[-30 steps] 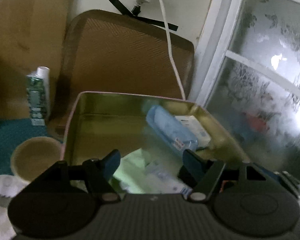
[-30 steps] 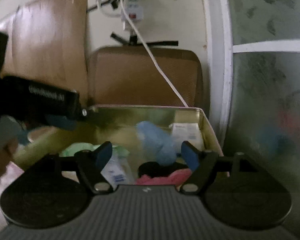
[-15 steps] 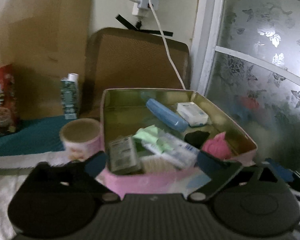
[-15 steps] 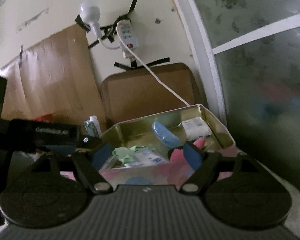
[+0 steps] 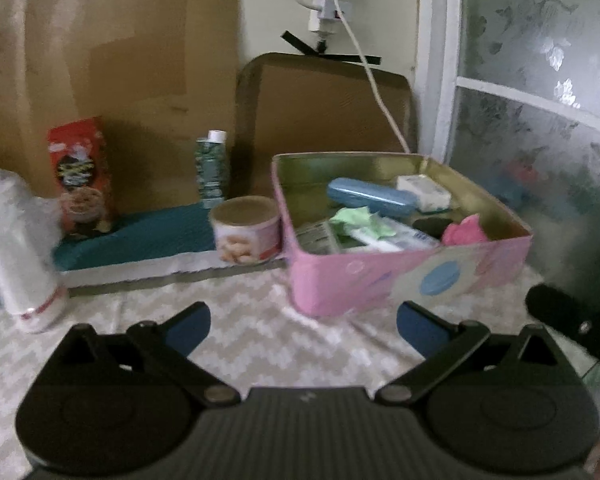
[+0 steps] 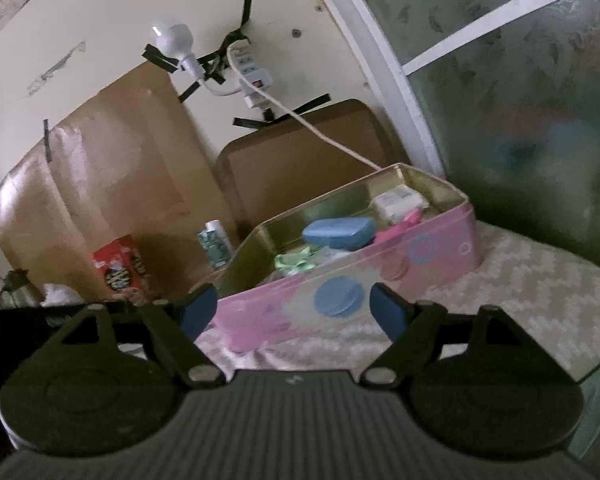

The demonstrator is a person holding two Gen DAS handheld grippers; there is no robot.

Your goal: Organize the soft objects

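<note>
A pink tin box (image 5: pixel 412 280) stands on the patterned cloth by the glass door; it also shows in the right wrist view (image 6: pixel 360 280). Inside lie a blue case (image 5: pixel 370 197), a green soft packet (image 5: pixel 360 220), a pink soft thing (image 5: pixel 464 230), a white packet (image 5: pixel 422 192) and a black thing (image 5: pixel 430 224). My left gripper (image 5: pixel 303 326) is open and empty, in front of the box. My right gripper (image 6: pixel 294 306) is open and empty, close to the box's front wall.
Left of the box stand a small can (image 5: pixel 246 230), a green carton (image 5: pixel 212 168), a red snack box (image 5: pixel 82 176) and a stack of white cups (image 5: pixel 18 256). Cardboard (image 5: pixel 100 60) and a brown board (image 5: pixel 324 104) lean on the wall. A white cable (image 5: pixel 376 88) hangs down behind the box.
Both grippers have pulled back and up out of the box, empty. The left one now sits well in front of it over the cloth; the right one has tilted.
</note>
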